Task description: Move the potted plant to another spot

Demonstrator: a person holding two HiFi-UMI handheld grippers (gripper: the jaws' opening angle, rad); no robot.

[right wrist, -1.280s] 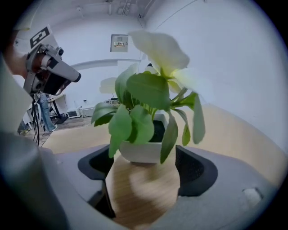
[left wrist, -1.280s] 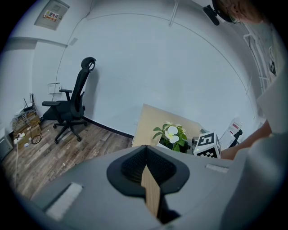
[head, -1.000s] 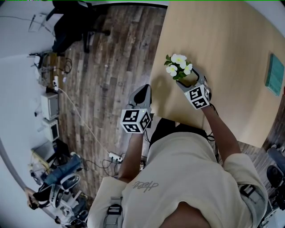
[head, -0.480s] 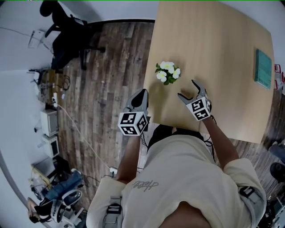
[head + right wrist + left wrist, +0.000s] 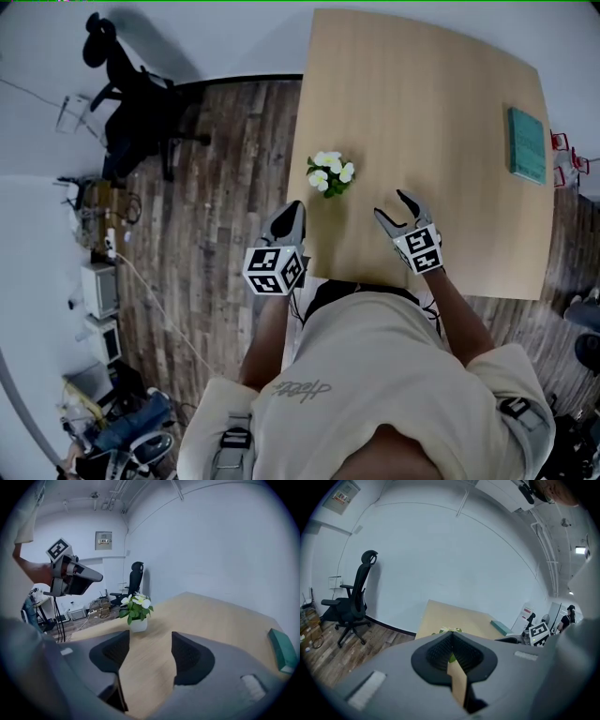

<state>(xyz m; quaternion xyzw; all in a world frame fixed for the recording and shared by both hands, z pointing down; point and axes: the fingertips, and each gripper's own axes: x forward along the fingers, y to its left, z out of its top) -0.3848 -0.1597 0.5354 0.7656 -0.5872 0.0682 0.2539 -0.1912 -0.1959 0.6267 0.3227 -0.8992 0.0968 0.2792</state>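
While the person leans over the table (image 5: 441,112), the head view shows the potted plant (image 5: 330,174) standing upright on the wooden top, close to its left edge and free of both tools. The left gripper (image 5: 294,208) hangs over the plank floor (image 5: 216,187) just off that edge, its tip near the plant but not touching it. The right gripper (image 5: 394,208) hovers above the table to the plant's right, with bare wood between the two. A teal book (image 5: 527,145) lies well apart near the far right side, and a black office chair (image 5: 131,103) stands on the floor to the left.

Seen from the left gripper view, the left gripper (image 5: 451,638) has its jaws pressed together with nothing pinched. Over their tip peeks a bit of the potted plant (image 5: 446,630) on the table (image 5: 440,616), with the office chair (image 5: 354,602) off to the left against the white wall.

Through the right gripper view, the right gripper (image 5: 150,652) has its jaws spread and closing, and only bare table (image 5: 211,616) lies between them. The potted plant (image 5: 137,611), white flowers over a small white pot, stands beyond the jaws, nearer the left one. The left gripper (image 5: 75,578) is raised at the upper left, and the teal book (image 5: 282,656) lies at the right edge.
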